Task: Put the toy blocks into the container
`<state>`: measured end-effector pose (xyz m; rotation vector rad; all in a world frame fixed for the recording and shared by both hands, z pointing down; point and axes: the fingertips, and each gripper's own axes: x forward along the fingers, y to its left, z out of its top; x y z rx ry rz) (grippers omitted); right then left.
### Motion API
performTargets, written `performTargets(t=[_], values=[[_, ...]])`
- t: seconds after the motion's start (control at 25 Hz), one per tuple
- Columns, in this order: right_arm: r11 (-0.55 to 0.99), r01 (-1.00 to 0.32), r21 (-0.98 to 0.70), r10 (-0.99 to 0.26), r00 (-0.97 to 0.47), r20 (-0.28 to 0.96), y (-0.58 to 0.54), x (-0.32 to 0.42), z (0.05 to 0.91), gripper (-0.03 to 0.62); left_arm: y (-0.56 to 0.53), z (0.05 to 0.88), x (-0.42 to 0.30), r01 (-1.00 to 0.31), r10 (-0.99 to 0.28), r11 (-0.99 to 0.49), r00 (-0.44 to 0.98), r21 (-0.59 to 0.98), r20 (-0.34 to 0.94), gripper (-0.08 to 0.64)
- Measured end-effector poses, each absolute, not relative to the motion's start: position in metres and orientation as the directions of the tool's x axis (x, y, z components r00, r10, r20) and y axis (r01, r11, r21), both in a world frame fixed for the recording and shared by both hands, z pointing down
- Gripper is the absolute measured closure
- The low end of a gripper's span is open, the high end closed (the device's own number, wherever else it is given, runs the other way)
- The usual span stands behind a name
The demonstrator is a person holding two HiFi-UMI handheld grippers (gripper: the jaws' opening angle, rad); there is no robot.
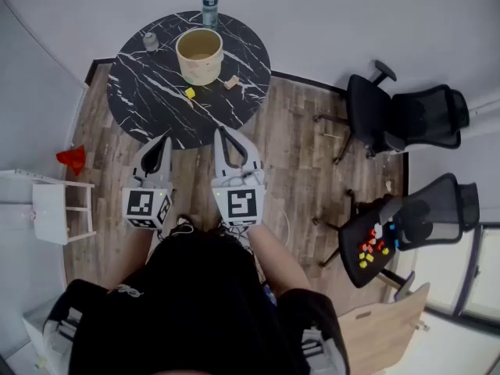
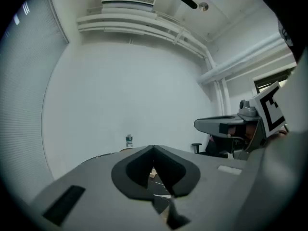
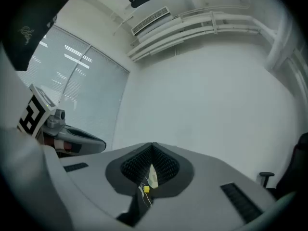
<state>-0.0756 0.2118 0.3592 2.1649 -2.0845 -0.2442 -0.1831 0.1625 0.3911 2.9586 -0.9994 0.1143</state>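
Wood flooring surrounds a round black marble desk (image 1: 148, 84) at the far side. On it stands a beige container (image 1: 199, 55), with a yellow block (image 1: 190, 93) just on its near side and a pale wooden block (image 1: 230, 82) to its right, both outside it. A bottle (image 1: 210, 8) stands at the far edge. The left tool (image 1: 165, 139) and right tool (image 1: 222, 131) hang level, side by side at the desk's near edge, each with jaws pressed together on nothing. More coloured blocks (image 1: 369, 250) lie on a black chair seat (image 1: 350, 237) at the right.

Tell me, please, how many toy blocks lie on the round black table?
2: a yellow block just in front of the container, a tan block at its right. More may hide inside it.
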Motion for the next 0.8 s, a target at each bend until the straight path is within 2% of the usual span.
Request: performTargets(t=[0.4, 0.8], values=[[-0.013, -0.985, 0.169, -1.000, 0.012, -0.005, 0.242, -0.052, 0.370, 0.595, 0.190, 0.407, -0.151, -0.596, -0.592, -0.803, 0.792, -0.019, 0.150, 0.561], [0.046, -0.986, 0.159, -0.995, -0.032, 0.090, 0.251, -0.024, 0.410, 0.595, 0.199, 0.426, -0.127, -0.618, -0.611, -0.786, 0.770, -0.025, 0.187, 0.560]])
